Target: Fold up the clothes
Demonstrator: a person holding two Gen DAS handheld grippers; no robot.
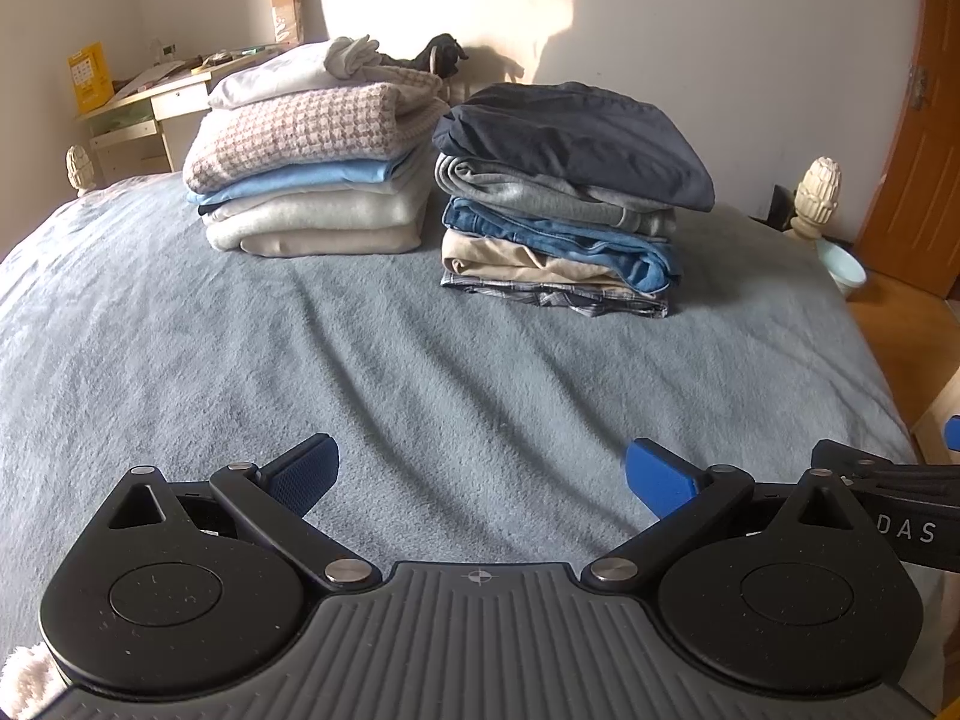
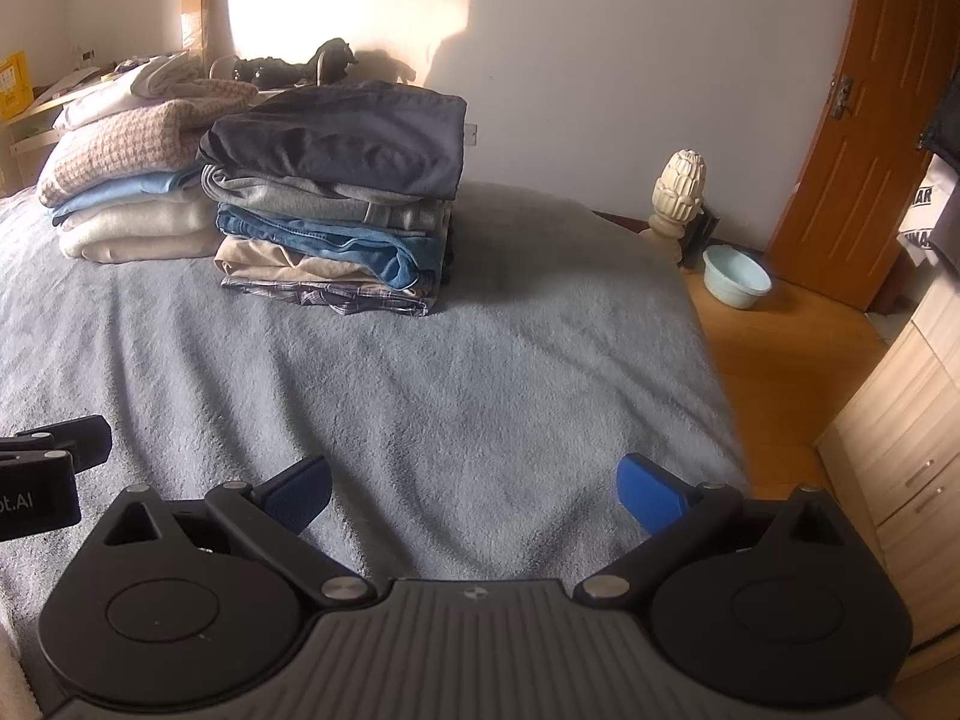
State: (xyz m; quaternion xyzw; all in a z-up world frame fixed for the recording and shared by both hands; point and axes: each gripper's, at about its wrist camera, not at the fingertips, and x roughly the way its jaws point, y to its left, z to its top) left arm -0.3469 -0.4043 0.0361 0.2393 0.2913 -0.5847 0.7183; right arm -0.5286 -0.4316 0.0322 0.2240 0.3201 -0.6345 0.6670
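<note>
Hovering spread and empty over bare blanket (image 1: 420,360): left gripper (image 1: 480,471), right gripper (image 2: 474,483). Folded already, two stacks at twelve o'clock: pale stack (image 1: 312,162), dark stack (image 1: 558,198). Risk: nudging either leaning pile, toppling it through a careless reach.

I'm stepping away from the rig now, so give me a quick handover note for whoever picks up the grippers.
Left gripper: open, holding nothing, over bare blanket.
Right gripper: open, holding nothing, beside the left one.
Two folded stacks sit at the far end of the bed: the light stack on the left, and the dark stack with the navy piece on top, to its right.
Done: every garment in view is folded and stacked.
Left: no unfolded clothes visible; check outside the views.
</note>
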